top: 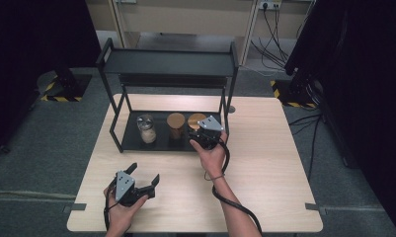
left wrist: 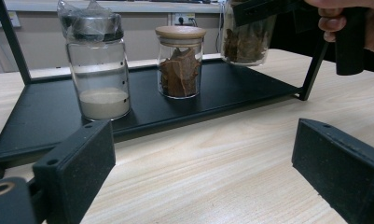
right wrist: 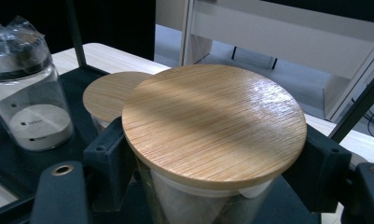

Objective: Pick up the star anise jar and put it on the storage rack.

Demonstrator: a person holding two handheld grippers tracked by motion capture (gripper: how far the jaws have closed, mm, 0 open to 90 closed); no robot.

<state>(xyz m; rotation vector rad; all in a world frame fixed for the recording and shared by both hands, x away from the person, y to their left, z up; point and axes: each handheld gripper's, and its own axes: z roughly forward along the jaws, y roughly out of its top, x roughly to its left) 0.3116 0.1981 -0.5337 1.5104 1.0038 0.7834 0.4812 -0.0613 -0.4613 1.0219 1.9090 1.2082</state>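
From the high view, we see the right tongs (top: 201,134) reaching to the rack's lower shelf (top: 131,140), at the twelve o'clock side of the bench (top: 264,163). They sit at the rightmost of three jars, a wooden-lidded jar (top: 196,120). The left tongs (top: 145,178) rest near the six o'clock edge, jaws spread and holding nothing.

In the left gripper view, our own jaws stand wide apart over bare wood. Ahead, the jar of white powder (left wrist: 99,70) stands at eleven o'clock, the middle jar (left wrist: 180,60) at twelve. The wooden-lidded jar (left wrist: 244,39) at one o'clock looks raised off the shelf, though its base is hard to judge.

In the right gripper view, the pads press on the glass just below the broad wooden lid (right wrist: 215,123), so the tongs are closed on that jar.

We judge the step to be lifting this jar out of the rack. Next we need a steady, upright withdrawal toward six o'clock, clearing the rack's post (top: 224,106) and the middle jar beside it.
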